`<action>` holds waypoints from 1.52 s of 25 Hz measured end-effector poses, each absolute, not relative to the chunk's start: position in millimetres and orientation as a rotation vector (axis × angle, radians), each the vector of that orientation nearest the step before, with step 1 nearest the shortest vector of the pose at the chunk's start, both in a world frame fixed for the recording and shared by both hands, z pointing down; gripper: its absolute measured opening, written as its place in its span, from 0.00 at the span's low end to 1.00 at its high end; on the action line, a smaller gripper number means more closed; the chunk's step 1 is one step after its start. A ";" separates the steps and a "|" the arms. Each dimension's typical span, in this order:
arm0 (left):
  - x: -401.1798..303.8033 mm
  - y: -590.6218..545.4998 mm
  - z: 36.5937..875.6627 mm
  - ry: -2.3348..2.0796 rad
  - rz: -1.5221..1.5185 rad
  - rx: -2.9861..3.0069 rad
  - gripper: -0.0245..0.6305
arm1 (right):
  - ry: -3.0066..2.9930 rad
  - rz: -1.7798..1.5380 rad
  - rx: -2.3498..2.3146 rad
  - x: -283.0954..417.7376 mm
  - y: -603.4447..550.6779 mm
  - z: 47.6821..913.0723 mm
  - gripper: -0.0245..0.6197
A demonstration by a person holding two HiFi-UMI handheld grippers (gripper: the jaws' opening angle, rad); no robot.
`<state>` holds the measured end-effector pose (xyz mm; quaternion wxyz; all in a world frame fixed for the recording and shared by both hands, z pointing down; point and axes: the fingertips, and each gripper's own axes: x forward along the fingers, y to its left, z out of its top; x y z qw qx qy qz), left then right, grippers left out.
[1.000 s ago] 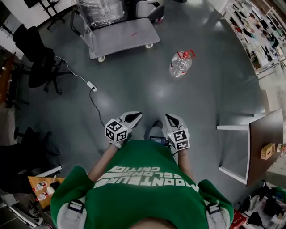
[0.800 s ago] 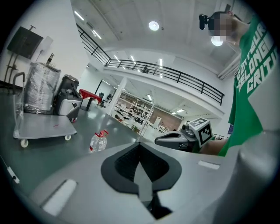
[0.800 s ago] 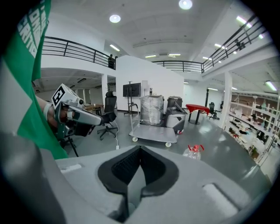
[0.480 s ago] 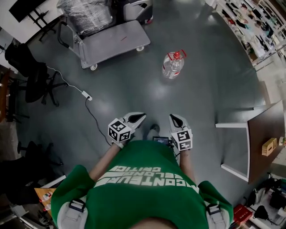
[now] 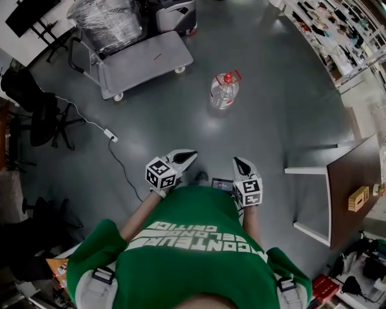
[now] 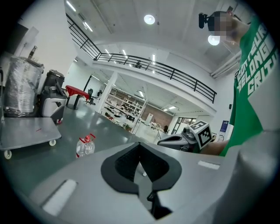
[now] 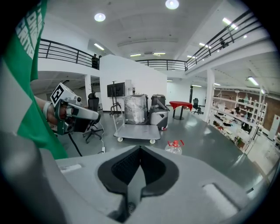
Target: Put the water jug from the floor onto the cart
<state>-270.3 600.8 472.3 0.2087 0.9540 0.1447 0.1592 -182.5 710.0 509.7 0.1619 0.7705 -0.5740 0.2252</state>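
A clear water jug [image 5: 224,91] with a red cap and red handle stands upright on the grey floor, well ahead of me; it also shows in the left gripper view [image 6: 85,146] and the right gripper view [image 7: 174,148]. The grey flat cart [image 5: 140,64] stands beyond it to the left, with a plastic-wrapped load at its handle end. My left gripper [image 5: 190,155] and right gripper [image 5: 237,162] are held close to my body, side by side, far short of the jug. Both are shut with nothing between the jaws.
A power strip with a cable [image 5: 109,134] lies on the floor to the left, near black office chairs [image 5: 30,111]. A brown table [image 5: 353,187] with white legs stands at the right. Shelving [image 5: 338,36] lines the far right. A grey machine [image 5: 175,15] stands behind the cart.
The jug and cart have shifted down and left in the head view, nearer to me. Both grippers stay shut and close to my body.
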 end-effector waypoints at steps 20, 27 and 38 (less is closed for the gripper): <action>-241.6 563.9 478.8 0.334 0.369 2.479 0.05 | -1.551 0.679 2.192 -133.7 705.8 512.3 0.03; -203.7 526.8 467.1 0.374 0.342 2.506 0.05 | -1.432 0.687 2.271 -85.5 693.0 504.7 0.03; -186.0 449.7 477.1 0.336 0.337 2.473 0.05 | -1.466 0.681 2.196 -64.4 605.9 508.8 0.03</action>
